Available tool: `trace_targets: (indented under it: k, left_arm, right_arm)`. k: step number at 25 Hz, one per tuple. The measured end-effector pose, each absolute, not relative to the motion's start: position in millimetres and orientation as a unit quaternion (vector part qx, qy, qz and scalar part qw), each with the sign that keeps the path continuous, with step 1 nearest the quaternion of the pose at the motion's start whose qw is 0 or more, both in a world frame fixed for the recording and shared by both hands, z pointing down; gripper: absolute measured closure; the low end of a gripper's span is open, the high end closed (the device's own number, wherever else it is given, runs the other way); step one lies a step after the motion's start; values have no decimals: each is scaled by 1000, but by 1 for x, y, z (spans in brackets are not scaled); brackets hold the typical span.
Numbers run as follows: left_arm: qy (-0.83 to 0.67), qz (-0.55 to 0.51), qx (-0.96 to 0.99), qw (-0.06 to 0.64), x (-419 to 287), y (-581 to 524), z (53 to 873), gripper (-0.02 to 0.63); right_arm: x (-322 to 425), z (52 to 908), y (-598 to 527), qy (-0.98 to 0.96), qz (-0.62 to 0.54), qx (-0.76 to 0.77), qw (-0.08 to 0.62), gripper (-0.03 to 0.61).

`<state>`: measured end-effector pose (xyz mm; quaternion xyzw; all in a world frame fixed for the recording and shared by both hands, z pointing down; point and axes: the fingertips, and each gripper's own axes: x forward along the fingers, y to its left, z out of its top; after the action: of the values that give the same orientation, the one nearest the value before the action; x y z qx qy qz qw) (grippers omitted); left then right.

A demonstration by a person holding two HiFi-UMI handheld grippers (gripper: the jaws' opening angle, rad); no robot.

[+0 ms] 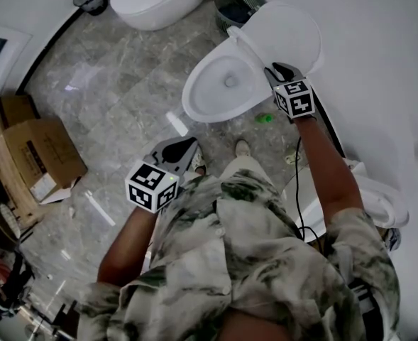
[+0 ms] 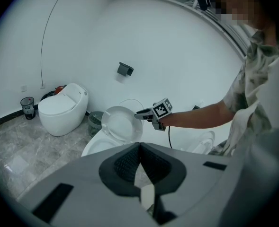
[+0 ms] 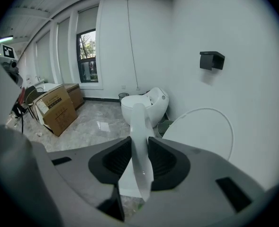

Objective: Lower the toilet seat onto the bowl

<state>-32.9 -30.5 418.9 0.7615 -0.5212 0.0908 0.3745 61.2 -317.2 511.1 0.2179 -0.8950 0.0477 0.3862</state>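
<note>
Right claw (image 3: 139,156) is clamped on the rim of the toilet seat (image 3: 138,122), pads pressing both faces. Your seat is up, tilted just off the lid (image 3: 203,129) against the right wall, over the bowl (image 1: 193,104) at far right. Left claw (image 2: 140,162) sits near you, jaws together, holding nothing.

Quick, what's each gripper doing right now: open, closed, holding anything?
Left gripper: closed, nothing between its jaws.
Right gripper: closed on the edge of the raised toilet seat.
</note>
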Motion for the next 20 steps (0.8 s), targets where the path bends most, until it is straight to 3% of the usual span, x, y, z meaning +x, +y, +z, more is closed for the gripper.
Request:
trace_targets:
  k: [20]
  left_arm:
    - [-484,108,779,382,-52,5,444,591]
  right_arm:
    - [30,542,-254,-886,16,212,411,445]
